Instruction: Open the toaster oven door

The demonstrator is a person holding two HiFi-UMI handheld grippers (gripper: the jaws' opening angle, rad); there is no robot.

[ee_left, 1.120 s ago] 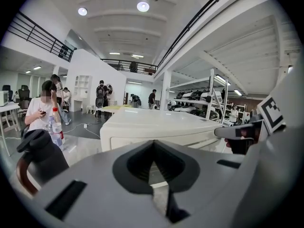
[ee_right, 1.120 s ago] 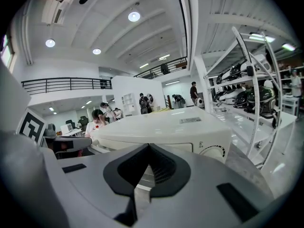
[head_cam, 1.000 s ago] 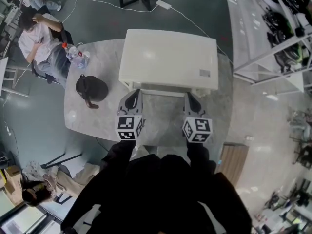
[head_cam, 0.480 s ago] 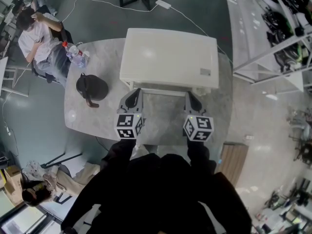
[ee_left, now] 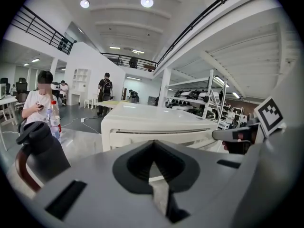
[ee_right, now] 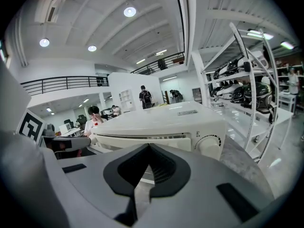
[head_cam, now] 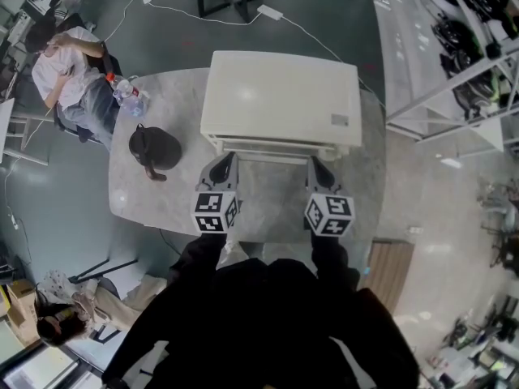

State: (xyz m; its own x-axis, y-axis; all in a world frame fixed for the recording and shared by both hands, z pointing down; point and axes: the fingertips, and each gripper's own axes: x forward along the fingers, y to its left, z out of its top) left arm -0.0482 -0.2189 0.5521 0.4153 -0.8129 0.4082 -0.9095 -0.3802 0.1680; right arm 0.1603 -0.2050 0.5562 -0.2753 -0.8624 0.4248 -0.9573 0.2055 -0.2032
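Your left gripper (head_cam: 221, 162) has its jaws together with nothing between them. Your right gripper (head_cam: 317, 165) is in the same state, closed and empty. That makes two grippers, both pointing at the front of the one toaster oven (head_cam: 280, 96), with their tips near its door (head_cam: 272, 146), one towards each end. Whether either tip touches the door cannot be told. The oven stands at the far middle of the grey table (head_cam: 174, 197). To its left are one dark jug (head_cam: 152, 148) and a cluster of bottles (head_cam: 126, 91) at the table's corner. One seated person (head_cam: 69, 67) is beside that corner.
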